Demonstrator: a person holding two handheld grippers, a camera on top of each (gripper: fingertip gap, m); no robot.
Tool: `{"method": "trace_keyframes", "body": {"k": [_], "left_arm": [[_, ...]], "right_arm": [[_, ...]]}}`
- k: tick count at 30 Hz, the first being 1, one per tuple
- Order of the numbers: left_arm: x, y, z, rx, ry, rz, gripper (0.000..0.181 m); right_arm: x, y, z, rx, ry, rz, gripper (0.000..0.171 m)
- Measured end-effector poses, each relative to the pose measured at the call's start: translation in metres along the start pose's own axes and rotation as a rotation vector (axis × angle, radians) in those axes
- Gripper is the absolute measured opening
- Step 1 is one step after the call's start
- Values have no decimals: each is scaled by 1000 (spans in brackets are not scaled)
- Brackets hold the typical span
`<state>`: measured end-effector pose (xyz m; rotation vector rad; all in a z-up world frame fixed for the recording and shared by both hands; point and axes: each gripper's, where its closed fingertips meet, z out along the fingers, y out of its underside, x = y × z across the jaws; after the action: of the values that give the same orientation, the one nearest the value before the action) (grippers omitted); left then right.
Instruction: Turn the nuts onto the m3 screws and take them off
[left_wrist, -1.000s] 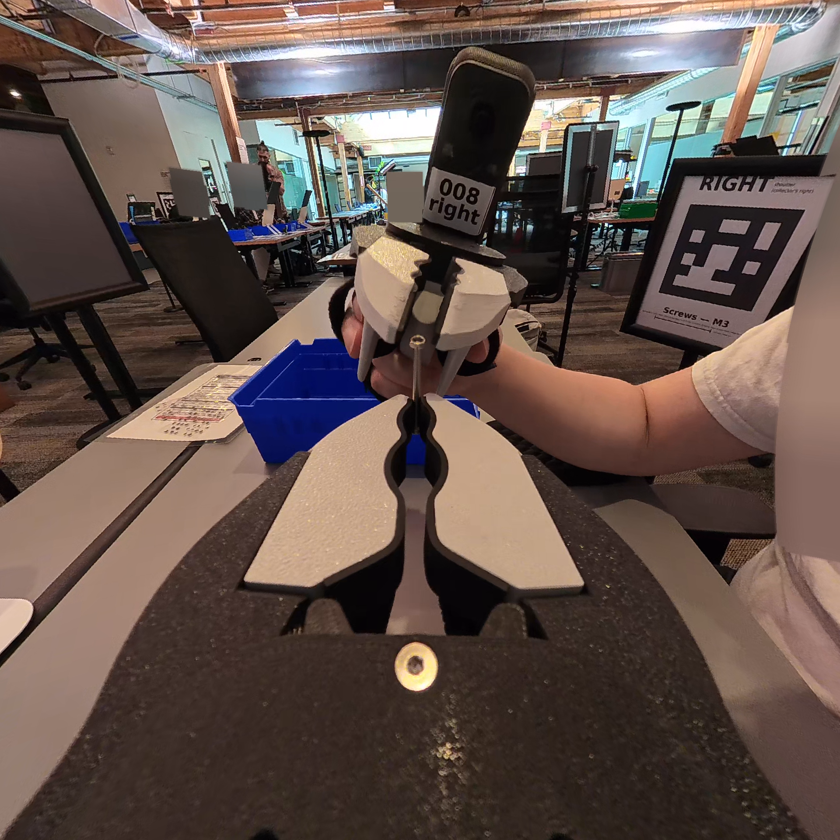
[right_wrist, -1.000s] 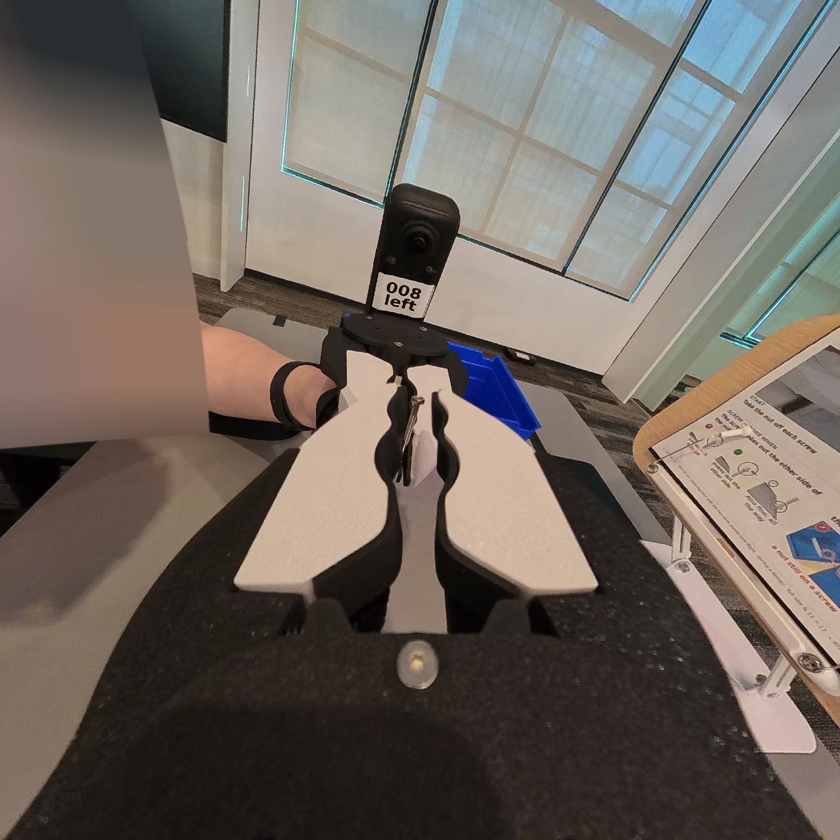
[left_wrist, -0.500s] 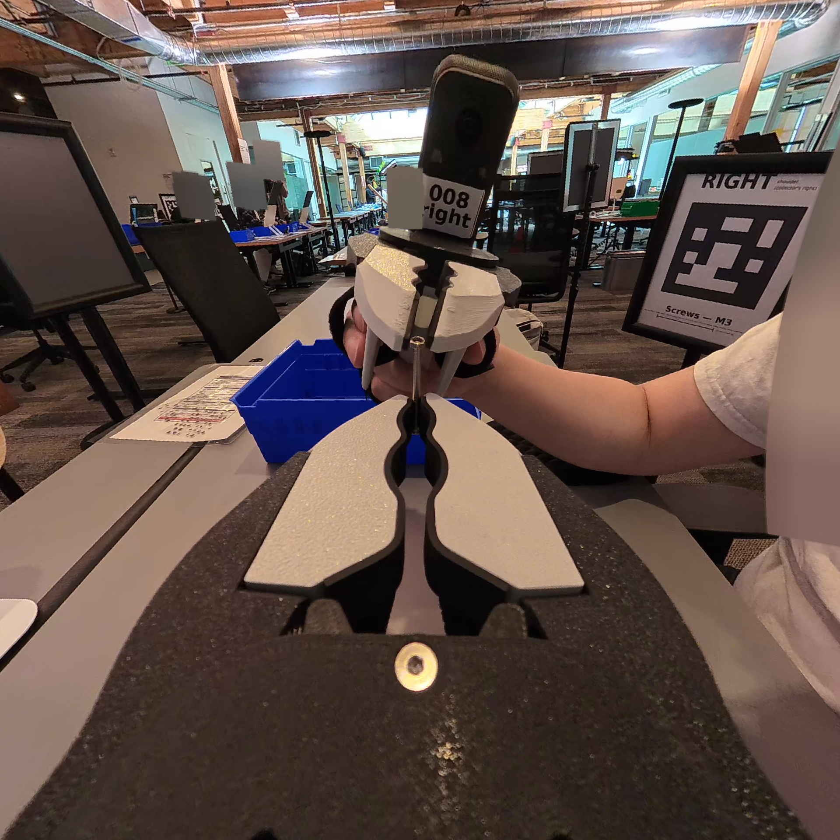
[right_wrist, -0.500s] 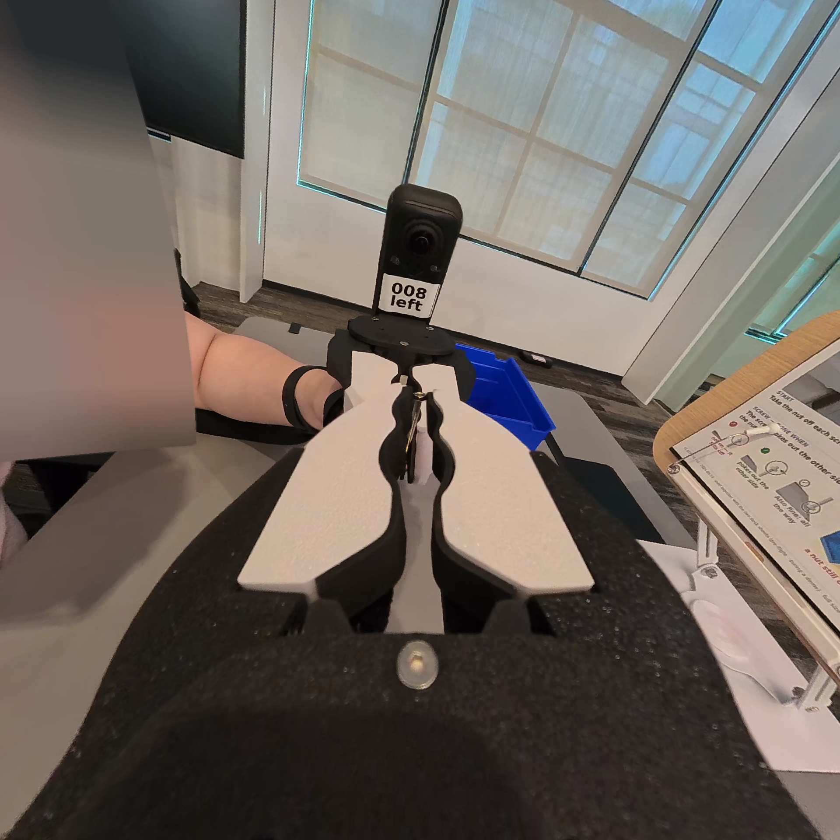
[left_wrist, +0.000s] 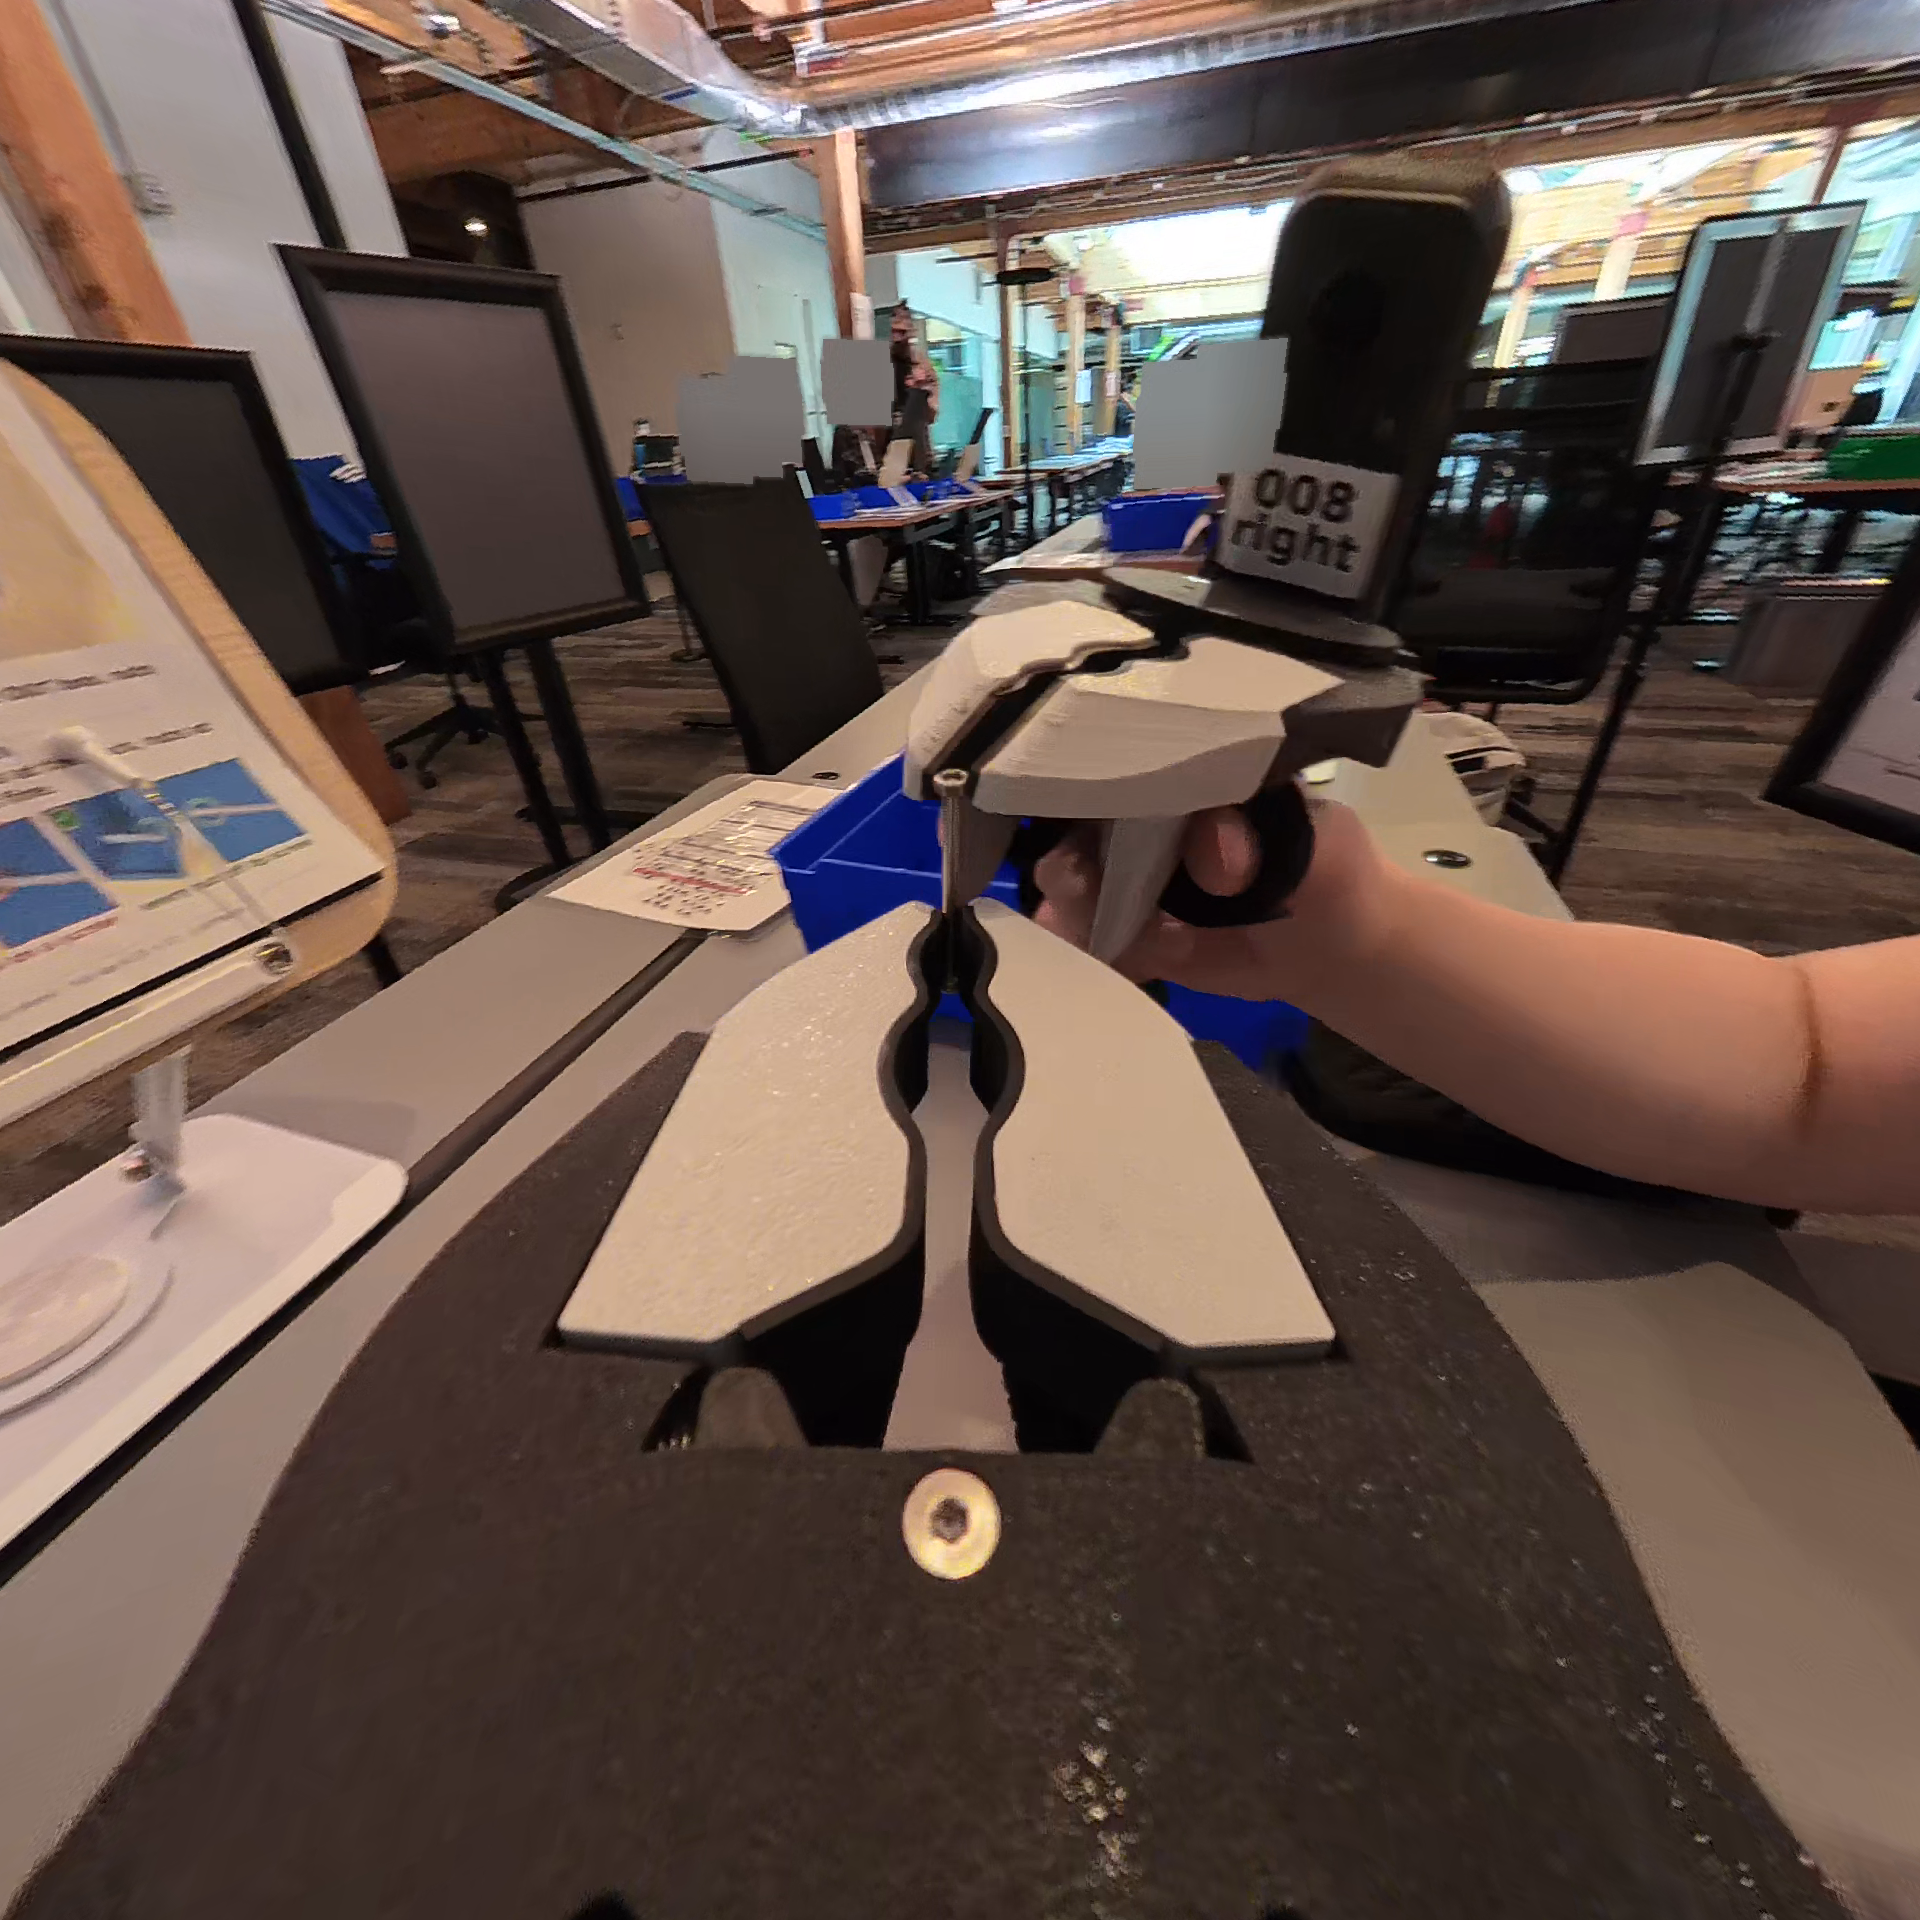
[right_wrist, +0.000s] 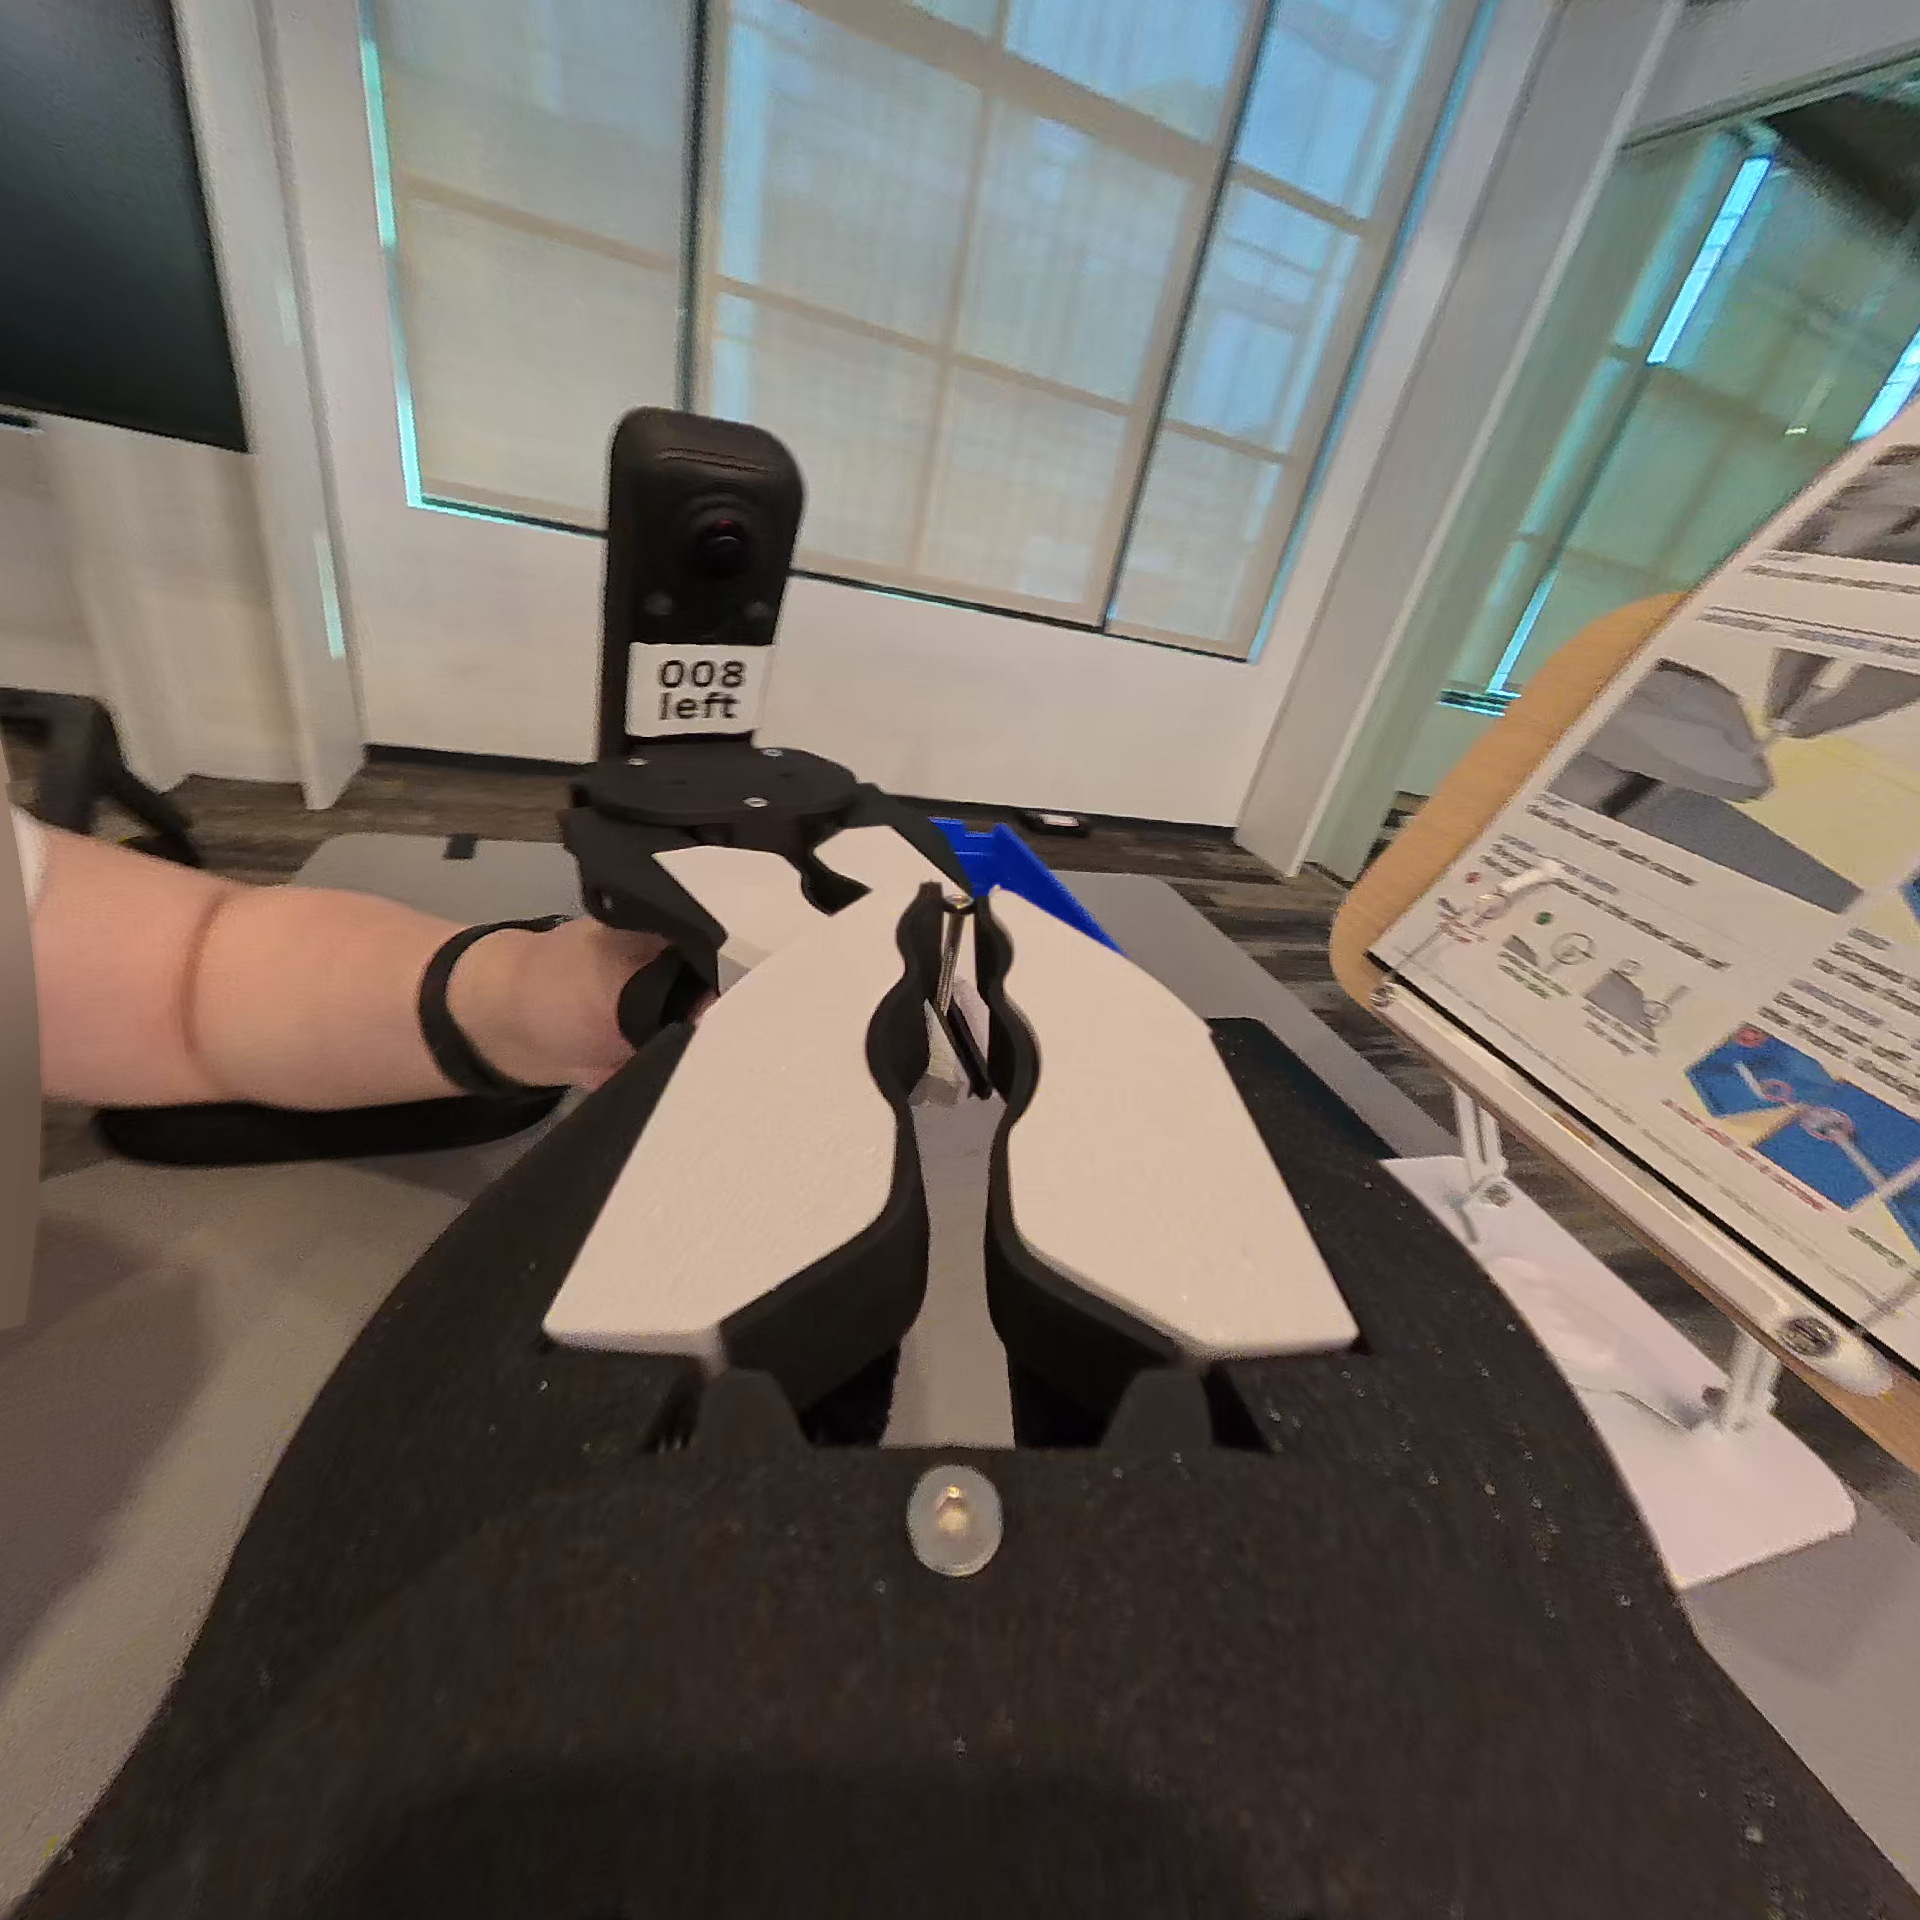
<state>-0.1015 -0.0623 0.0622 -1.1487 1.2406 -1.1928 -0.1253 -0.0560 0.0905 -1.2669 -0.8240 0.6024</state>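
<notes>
Progress: mid-task by my judgement, nut not discernible, so threading stage unclear | screw (left_wrist: 948, 862): thin, bright metal, upright, socket head uppermost, held above the surface in front of blue bin (left_wrist: 873, 873) | left gripper (left_wrist: 948, 935): clenched on screw's lower end | right gripper (right_wrist: 961, 914): clenched about screw's head end.

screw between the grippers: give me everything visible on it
The screw is a thin, long, silvery metal shank with a small round socket head at its top end. It stands roughly upright in mid-air above the blue bin. Its lower end sits pinched between the closed tips of the left gripper; its head lies at the tips of the right gripper, which also look closed on it. The right wrist view shows the screw tilted slightly between the fingers. No nut can be made out.
</notes>
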Motion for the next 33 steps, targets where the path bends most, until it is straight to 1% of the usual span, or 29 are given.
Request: {"method": "trace_keyframes", "body": {"k": [3, 7, 11, 13, 15, 18, 20, 22, 24, 27, 30, 33], "left_arm": [[-10, 2, -2, -10, -66, -1, 1], [-16, 4, -3, -19, -98, -9, 1], [-16, 3, -3, -12, -89, -15, 2], [-16, 2, -4, -7, -78, -17, 2], [-11, -1, -4, 6, -38, -26, 1], [2, -7, -4, 41, 74, -55, 1], [11, -10, -4, 52, 132, -60, 1], [20, -10, -3, 47, 183, -40, 1], [26, -9, -2, 40, 207, -17, 1], [31, -7, -1, 31, 221, -5, 1], [31, -7, -1, 31, 222, -6, 1], [30, -8, -2, 37, 218, -9, 1]], "right_arm": [[7, 3, 6, 15, 113, -12, 6], [11, 6, 10, 23, 224, -30, 6], [11, 4, 10, 28, 237, -35, 8], [10, -3, 7, 65, 210, -30, 17], [9, -13, 1, 102, 168, -33, 21], [6, -16, -7, 85, 55, -23, 23], [-4, -16, -11, 78, -74, 17, 26], [-13, -20, -15, 100, -159, 28, 30], [-16, -21, -18, 106, -167, -12, 31], [-25, -16, -14, 63, -199, -57, 32], [-29, -14, -11, 47, -193, -97, 32], [-30, -12, -11, 33, -197, -96, 32]]}}
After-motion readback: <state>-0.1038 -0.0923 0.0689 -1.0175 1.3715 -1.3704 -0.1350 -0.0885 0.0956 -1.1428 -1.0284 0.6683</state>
